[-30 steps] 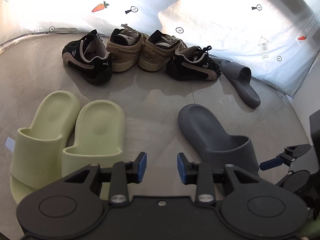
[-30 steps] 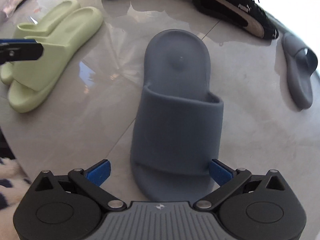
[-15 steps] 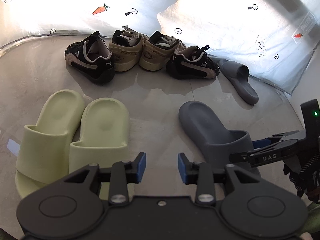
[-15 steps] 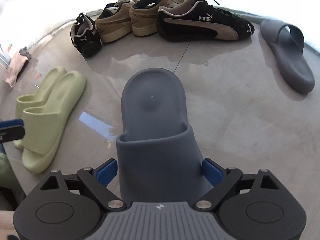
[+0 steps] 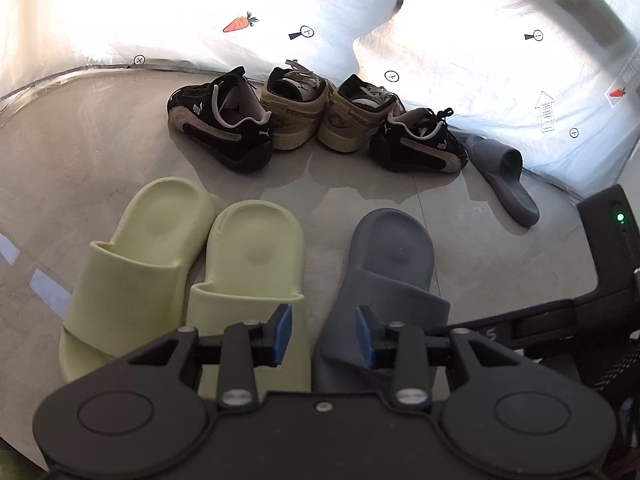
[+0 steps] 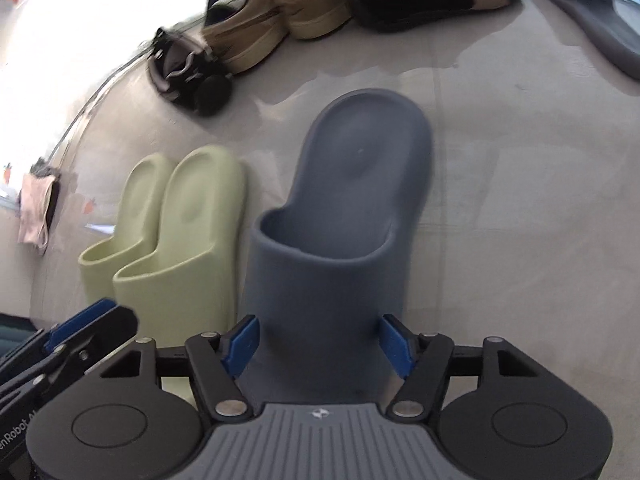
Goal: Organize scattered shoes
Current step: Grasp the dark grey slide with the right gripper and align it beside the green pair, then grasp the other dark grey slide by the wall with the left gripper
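A pair of pale green slides [image 5: 160, 248] [image 6: 188, 216] lies side by side on the floor. Right beside them is a grey slide [image 5: 394, 256] [image 6: 360, 184], and my right gripper [image 6: 318, 340] is shut on its strap end, a blue pad on each side. My left gripper [image 5: 323, 334] hovers open over the gap between the green pair and the grey slide, holding nothing. The other grey slide [image 5: 504, 176] [image 6: 596, 12] lies far right, near the backdrop. Two black sneakers [image 5: 224, 128] [image 5: 420, 148] flank two tan sneakers [image 5: 296, 108] at the back.
A white sheet [image 5: 480, 60] printed with carrots and arrows closes off the back and right. A pink cloth [image 6: 36, 216] lies at the far left floor edge. Bare glossy floor [image 5: 500, 280] stretches between the held slide and the far grey one.
My right gripper has closed on the grey slide and carried it left, up against the green pair. The left gripper stayed open and has moved to the right, over the gap.
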`<state>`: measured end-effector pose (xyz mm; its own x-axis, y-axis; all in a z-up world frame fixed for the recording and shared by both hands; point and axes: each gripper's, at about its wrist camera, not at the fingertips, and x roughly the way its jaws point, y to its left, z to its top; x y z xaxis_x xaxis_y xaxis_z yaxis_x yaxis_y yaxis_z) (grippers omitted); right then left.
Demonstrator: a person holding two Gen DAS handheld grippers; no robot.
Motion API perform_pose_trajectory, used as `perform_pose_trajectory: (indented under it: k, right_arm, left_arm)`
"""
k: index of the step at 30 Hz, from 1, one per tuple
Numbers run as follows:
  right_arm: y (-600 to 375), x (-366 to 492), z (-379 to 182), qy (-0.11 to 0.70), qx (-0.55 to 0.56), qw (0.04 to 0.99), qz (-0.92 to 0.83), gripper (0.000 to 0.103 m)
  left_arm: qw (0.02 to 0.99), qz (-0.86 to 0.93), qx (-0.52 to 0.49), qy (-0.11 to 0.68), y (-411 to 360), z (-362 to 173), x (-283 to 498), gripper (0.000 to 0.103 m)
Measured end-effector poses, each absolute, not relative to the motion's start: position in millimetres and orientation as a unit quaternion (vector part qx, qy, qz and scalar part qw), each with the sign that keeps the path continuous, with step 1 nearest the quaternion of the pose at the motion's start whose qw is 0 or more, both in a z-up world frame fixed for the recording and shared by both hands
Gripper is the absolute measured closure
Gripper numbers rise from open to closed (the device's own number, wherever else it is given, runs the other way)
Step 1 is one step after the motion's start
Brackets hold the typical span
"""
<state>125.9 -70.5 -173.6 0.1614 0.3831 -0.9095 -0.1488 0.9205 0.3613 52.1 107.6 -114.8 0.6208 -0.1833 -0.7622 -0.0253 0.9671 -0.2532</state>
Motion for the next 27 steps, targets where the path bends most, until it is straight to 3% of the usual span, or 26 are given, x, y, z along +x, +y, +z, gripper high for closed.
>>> perform_pose_trajectory:
  k: [2,8,10,11,12,14,25,27]
  right_arm:
    - [-57.3,123.6,-171.6,0.611,0.068,0.768,0.178,0.035]
    - [-85.8,123.2,-159.6,0.581,0.147,0.782,0.172,0.034]
    - [-98.4,119.8,-149.4,0.556,0.149,0.802,0.161,0.030]
    - [-108.8,117.3,-143.8,0.540,0.157,0.813,0.152,0.021]
    - [-122.5,114.3,-139.5,0.525,0.172,0.822,0.138,0.014]
    - [-152.1,107.9,-135.5,0.499,0.203,0.835,0.108,0.011]
    - [-318.5,76.5,-150.0,0.437,0.291,0.850,-0.046,0.007]
    - [-343.4,78.2,-153.1,0.431,0.286,0.854,-0.052,0.006]
  left_arm:
    - [0.893,-0.045,-0.122,0.431,111.1,-113.5,50.2,0.067]
    - [0.895,-0.056,-0.114,0.429,109.1,-108.9,49.3,0.066]
    - [0.894,-0.072,-0.106,0.429,99.5,-108.3,54.2,0.064]
    - [0.894,-0.081,-0.104,0.428,91.8,-108.1,57.5,0.062]
    - [0.894,-0.090,-0.102,0.427,83.5,-108.0,61.0,0.060]
    - [0.894,-0.108,-0.097,0.425,64.5,-108.3,68.4,0.056]
    - [0.893,-0.167,-0.058,0.413,-85.1,-108.6,150.7,0.055]
    - [0.897,-0.152,-0.055,0.412,-115.5,-112.4,177.0,0.051]
